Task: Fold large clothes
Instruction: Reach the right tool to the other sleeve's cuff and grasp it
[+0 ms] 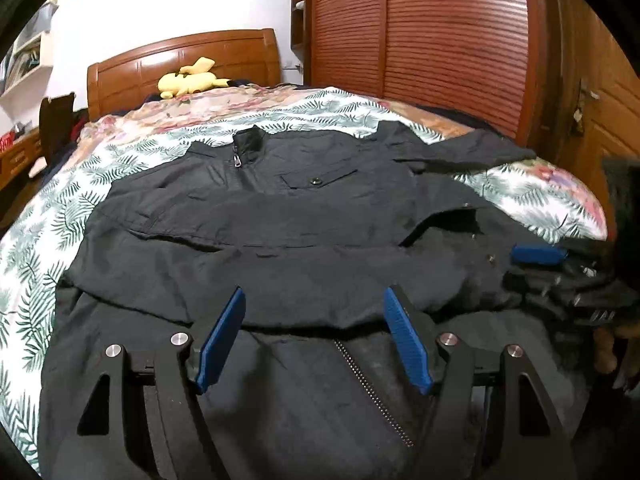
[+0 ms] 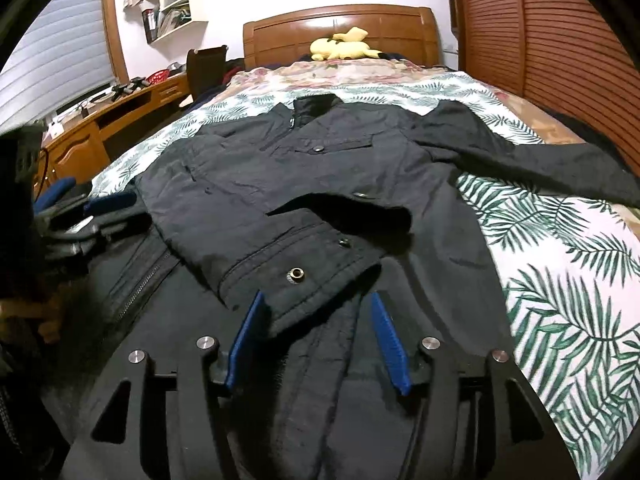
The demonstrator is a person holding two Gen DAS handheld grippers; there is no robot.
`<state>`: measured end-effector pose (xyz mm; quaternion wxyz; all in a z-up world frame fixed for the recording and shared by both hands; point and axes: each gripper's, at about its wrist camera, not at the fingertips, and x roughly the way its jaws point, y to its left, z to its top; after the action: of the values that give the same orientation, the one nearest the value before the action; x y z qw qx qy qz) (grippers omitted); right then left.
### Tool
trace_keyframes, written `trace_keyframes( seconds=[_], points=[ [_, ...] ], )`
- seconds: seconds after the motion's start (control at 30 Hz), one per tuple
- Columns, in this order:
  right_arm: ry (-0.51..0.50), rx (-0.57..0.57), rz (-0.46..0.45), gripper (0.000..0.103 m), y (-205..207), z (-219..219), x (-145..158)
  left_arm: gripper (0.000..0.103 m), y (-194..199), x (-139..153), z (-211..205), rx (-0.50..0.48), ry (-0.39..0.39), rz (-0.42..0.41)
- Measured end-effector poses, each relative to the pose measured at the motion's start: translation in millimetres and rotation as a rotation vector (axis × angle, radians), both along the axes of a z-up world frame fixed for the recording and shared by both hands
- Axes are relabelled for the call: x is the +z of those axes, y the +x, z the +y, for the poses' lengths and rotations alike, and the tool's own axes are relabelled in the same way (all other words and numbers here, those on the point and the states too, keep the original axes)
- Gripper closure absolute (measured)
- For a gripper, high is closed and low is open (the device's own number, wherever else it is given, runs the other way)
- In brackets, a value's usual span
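Leaf-print bedding covers a bed with a wooden headboard, on which a yellow plush toy lies near the pillow end. Slatted wooden wardrobe doors stand along one side; a wooden desk and wall shelves occupy the other side. A black jacket lies flat, front up, across the bedding, collar toward the headboard. One sleeve is folded across the chest, its snap-button cuff resting near the hem; the other sleeve stretches outward over the bedding.

Left gripper: blue pads spread wide, poised just above the jacket's lower front beside the zip; nothing lies between them and they grasp nothing. Right gripper: jaws parted, with the cuff's edge lying between the pads. The left-hand pad sits at or very close to the cuff's corner; the other pad stands clear, so the cuff is not clamped. In the left view the right gripper's blue pad rests at the jacket's side.
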<state>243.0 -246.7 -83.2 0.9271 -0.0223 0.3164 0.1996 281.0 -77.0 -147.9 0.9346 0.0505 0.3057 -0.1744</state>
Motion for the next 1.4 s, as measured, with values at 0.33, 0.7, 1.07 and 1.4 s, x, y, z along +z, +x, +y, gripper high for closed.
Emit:
trace_keyframes(
  seconds=[0.33, 0.7, 1.07, 1.4],
  points=[
    [-0.066, -0.137, -0.079, 0.046, 29, -56, 45, 0.031, -2, 1, 7, 0.012, -0.022, -0.005],
    [-0.131, -0.424, -0.082, 0.046, 122, -153, 70, 0.031, -1, 0, 7, 0.021, -0.030, -0.005],
    [-0.139, -0.640, 0.090, 0.036, 198, -253, 44, 0.031, 0, 0, 10, 0.026, -0.033, -0.007],
    [-0.130, -0.729, 0.157, 0.034, 228, -281, 43, 0.031, 1, -2, 9, 0.024, -0.027, 0.000]
  ],
)
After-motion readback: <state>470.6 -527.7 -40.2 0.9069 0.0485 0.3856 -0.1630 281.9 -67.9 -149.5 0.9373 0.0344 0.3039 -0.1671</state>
